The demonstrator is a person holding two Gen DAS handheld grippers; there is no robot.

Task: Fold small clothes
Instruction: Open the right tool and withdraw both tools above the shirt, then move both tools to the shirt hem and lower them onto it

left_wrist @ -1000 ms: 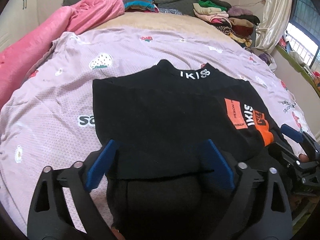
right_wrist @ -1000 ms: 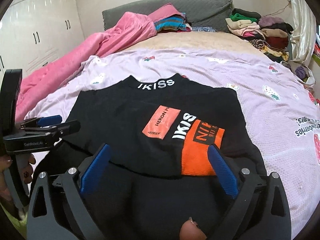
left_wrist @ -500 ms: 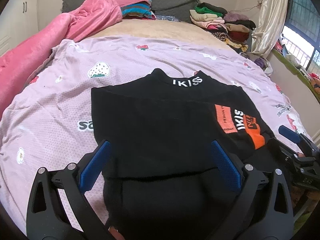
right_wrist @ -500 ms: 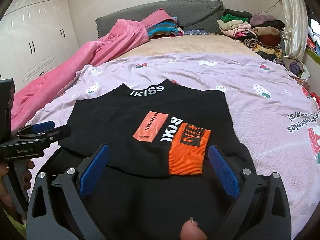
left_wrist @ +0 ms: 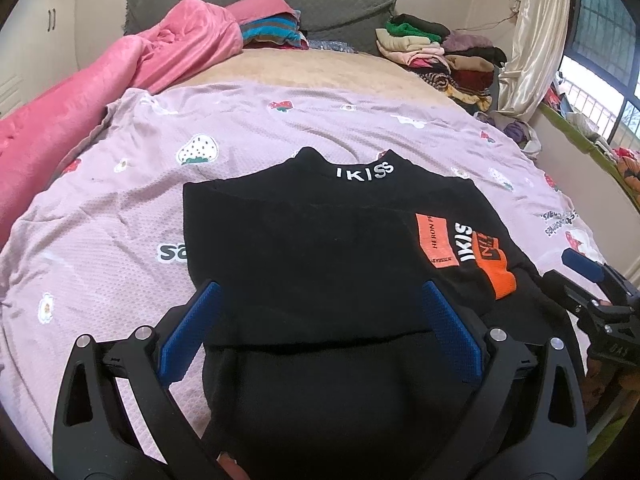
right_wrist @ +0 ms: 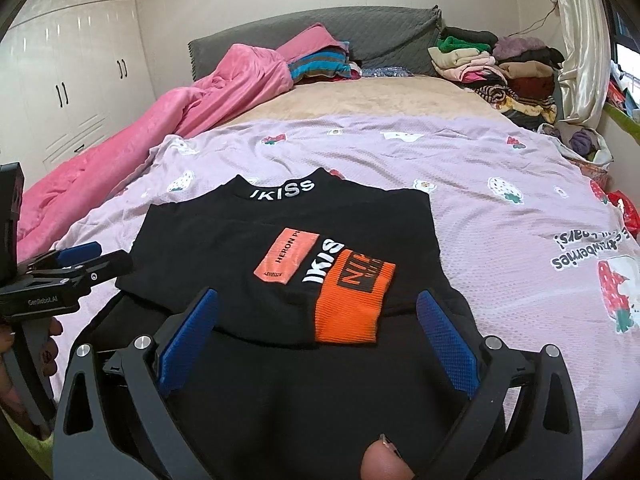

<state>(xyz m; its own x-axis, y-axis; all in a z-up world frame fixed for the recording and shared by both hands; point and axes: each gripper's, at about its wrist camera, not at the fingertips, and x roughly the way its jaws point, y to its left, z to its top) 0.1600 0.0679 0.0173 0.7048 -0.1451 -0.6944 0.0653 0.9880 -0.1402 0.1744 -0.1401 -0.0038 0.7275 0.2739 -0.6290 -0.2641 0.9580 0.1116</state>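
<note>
Lilac strawberry-print sheet (left_wrist: 280,128) is covering the bed. Black folded top (left_wrist: 320,248) is lying on it, orange cuff (right_wrist: 352,300) resting uppermost. Left gripper (left_wrist: 320,320) and right gripper (right_wrist: 316,324) are hovering above, jaws spread, pinching nothing.

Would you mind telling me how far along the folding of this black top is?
Done, it seems: the black top lies flat on the lilac bedspread, sleeves folded in, its orange cuff lying across the front. In hand: nothing; the left gripper and right gripper are both open over the hem end. Left: probably folding the hem end up toward the collar.
</note>
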